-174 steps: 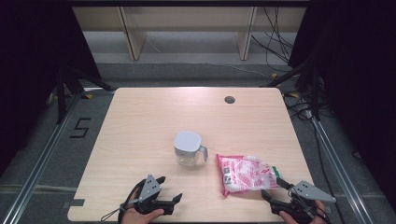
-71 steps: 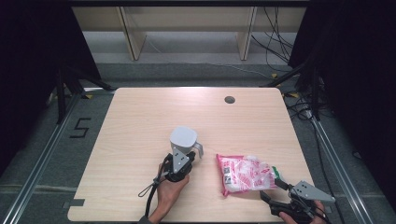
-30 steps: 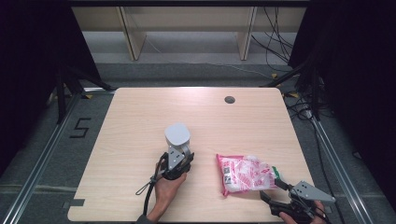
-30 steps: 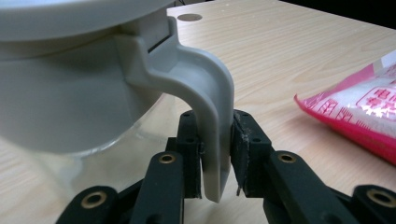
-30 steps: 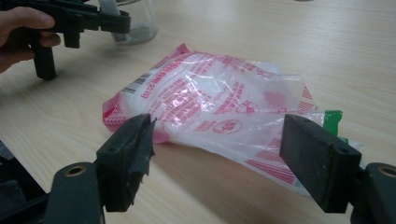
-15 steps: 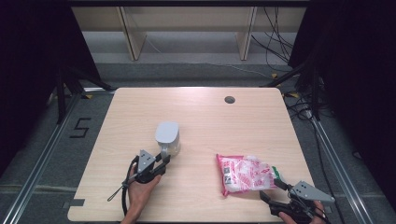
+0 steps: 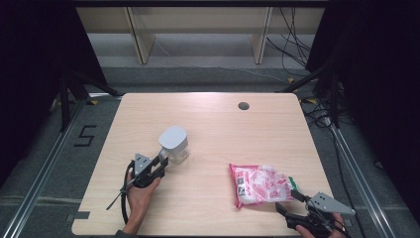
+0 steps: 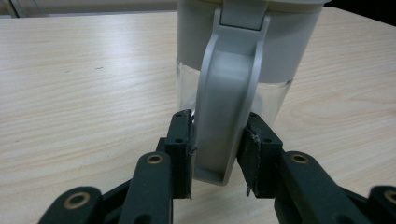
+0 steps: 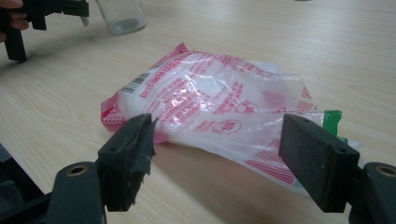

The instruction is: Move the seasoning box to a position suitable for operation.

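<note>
A clear jug [image 7: 173, 141] with a grey lid and grey handle stands left of the table's middle. My left gripper [image 7: 161, 166] is shut on its handle from the near side. In the left gripper view the two jaws press the handle [image 8: 229, 107] from both sides, with my left gripper [image 8: 218, 140] low on it. A pink and clear plastic bag [image 7: 260, 184] lies flat at the near right. My right gripper [image 7: 292, 210] is open just behind it. In the right gripper view the bag [image 9: 210, 102] lies ahead of my right gripper [image 9: 219, 154], untouched.
The wooden table [image 7: 223, 129] has a round cable hole [image 7: 243, 105] near its far edge. Pale shelving [image 7: 198, 29] stands beyond the table. Cables run over the floor at the right, and a "5" mark [image 7: 85, 135] is on the floor at the left.
My left gripper has taken the jug by its handle and carried it leftward across the table. The right gripper and the bag have stayed in place.
</note>
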Action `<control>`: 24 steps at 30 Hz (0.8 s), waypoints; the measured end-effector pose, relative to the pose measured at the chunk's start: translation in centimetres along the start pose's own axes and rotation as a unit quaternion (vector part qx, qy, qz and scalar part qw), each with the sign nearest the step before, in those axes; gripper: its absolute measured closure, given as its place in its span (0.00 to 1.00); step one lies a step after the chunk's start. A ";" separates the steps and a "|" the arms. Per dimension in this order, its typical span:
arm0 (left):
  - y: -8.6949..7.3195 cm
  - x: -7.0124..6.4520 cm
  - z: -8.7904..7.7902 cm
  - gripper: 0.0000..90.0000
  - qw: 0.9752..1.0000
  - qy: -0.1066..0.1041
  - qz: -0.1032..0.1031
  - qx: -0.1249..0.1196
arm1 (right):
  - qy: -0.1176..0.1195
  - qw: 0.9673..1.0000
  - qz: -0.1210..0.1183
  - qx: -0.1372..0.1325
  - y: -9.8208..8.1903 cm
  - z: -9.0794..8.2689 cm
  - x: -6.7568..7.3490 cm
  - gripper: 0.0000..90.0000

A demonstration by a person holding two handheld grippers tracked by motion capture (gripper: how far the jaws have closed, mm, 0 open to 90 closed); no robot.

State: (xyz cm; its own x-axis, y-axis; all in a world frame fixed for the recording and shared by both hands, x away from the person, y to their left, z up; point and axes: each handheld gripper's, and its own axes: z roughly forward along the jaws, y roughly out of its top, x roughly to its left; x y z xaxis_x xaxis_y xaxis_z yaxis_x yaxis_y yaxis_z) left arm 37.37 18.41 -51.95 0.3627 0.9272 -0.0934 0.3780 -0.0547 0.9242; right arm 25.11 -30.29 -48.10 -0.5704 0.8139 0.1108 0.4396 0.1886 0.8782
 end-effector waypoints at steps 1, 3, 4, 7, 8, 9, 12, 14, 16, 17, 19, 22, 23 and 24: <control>0.1 0.2 0.2 0.74 1.000 -0.002 0.004 -0.004 | -0.002 1.000 -0.003 -0.001 0.0 0.0 0.0 0.30; 0.1 0.4 0.2 0.74 1.000 0.017 -0.004 0.001 | 0.000 1.000 0.012 0.004 0.0 -0.1 0.2 0.30; 0.2 0.6 0.3 0.74 1.000 0.020 -0.003 0.001 | -0.002 1.000 0.012 0.004 0.0 0.0 0.2 0.30; 0.2 0.7 0.5 0.75 0.999 0.031 0.007 0.003 | -0.002 1.000 -0.003 -0.002 0.0 0.0 0.0 0.30; 0.2 0.8 0.5 0.76 0.999 0.040 0.016 0.005 | -0.001 1.000 -0.002 -0.001 0.0 0.0 0.0 0.30; 0.2 0.9 0.6 0.76 0.999 0.041 0.012 0.003 | 0.000 1.000 0.000 0.000 0.0 0.0 0.0 0.30; 0.3 1.2 0.7 0.77 0.999 0.041 0.017 0.005 | -0.001 1.000 0.008 0.002 0.0 0.0 0.1 0.30; 0.3 1.1 0.7 0.77 0.999 0.042 0.025 0.005 | -0.001 1.000 -0.001 -0.001 0.0 0.0 0.0 0.30; 0.2 1.1 0.7 0.77 0.999 0.043 0.026 0.005 | 0.002 1.000 0.000 0.000 0.0 0.0 0.0 0.30; 0.2 1.1 0.8 0.77 0.999 0.034 0.030 0.002 | 0.002 1.000 0.000 0.000 0.0 0.0 0.0 0.30; 0.3 0.6 1.0 0.78 0.999 0.026 0.034 0.004 | 0.003 1.000 -0.003 -0.001 0.0 0.1 0.0 0.30; 0.3 0.0 1.2 0.78 0.999 0.016 0.038 0.004 | -0.001 1.000 0.005 0.002 0.0 0.1 0.1 0.30; 0.3 -0.2 1.2 0.78 0.999 0.012 0.042 0.004 | 0.000 1.000 0.005 0.002 0.0 0.0 0.1 0.30; 0.3 -0.4 1.4 0.78 0.999 0.002 0.045 0.002 | 0.000 1.000 0.005 0.002 0.0 0.0 0.1 0.30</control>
State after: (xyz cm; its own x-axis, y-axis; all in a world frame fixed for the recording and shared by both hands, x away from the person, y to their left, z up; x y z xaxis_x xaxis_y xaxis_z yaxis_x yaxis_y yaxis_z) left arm 38.51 17.50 -52.10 0.3925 0.9197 -0.0093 0.3468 -0.1386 0.9276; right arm 25.11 -30.21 -48.12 -0.5659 0.8158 0.1190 0.4477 0.1829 0.8753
